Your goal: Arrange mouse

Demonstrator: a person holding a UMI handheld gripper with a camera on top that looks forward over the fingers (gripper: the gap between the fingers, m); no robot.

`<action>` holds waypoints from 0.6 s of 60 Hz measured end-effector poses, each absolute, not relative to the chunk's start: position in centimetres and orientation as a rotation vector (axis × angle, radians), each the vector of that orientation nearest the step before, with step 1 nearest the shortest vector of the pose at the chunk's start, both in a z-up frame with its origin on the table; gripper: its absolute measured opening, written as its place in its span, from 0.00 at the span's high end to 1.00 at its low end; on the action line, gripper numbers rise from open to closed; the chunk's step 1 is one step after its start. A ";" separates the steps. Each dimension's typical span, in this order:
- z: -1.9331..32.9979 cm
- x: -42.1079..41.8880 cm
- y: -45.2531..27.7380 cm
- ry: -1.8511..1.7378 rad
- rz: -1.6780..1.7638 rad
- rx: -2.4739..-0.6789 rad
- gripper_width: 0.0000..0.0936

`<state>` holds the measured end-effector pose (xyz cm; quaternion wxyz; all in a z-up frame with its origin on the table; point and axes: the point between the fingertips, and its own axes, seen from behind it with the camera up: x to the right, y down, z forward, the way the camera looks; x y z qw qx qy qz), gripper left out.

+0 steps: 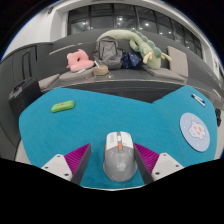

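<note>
A grey and white mouse [118, 157] with an orange stripe lies lengthwise between my gripper's [118, 170] two fingers, over the near part of a teal desk mat [110, 115]. Both fingers [92, 165] close against its sides, with the magenta pads showing to either side. I cannot tell whether the mouse rests on the mat or is lifted just off it.
A small green object [63, 105] lies on the mat to the far left. A round patterned coaster [195, 130] sits on the mat at the right. Beyond the mat are a pink item [77, 61], a bag [108, 50] and a green plush toy [135, 42].
</note>
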<state>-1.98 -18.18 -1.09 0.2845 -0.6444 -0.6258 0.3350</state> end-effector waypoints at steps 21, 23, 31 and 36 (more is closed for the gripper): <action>-1.9 -3.5 -17.0 -1.685 0.831 -1.699 0.55; -1.8 -3.4 -17.1 -1.686 0.843 -1.705 0.58; 1.1 -3.3 -16.5 -1.653 0.879 -1.707 0.63; 5.3 -3.7 -15.4 -1.625 0.953 -1.696 0.63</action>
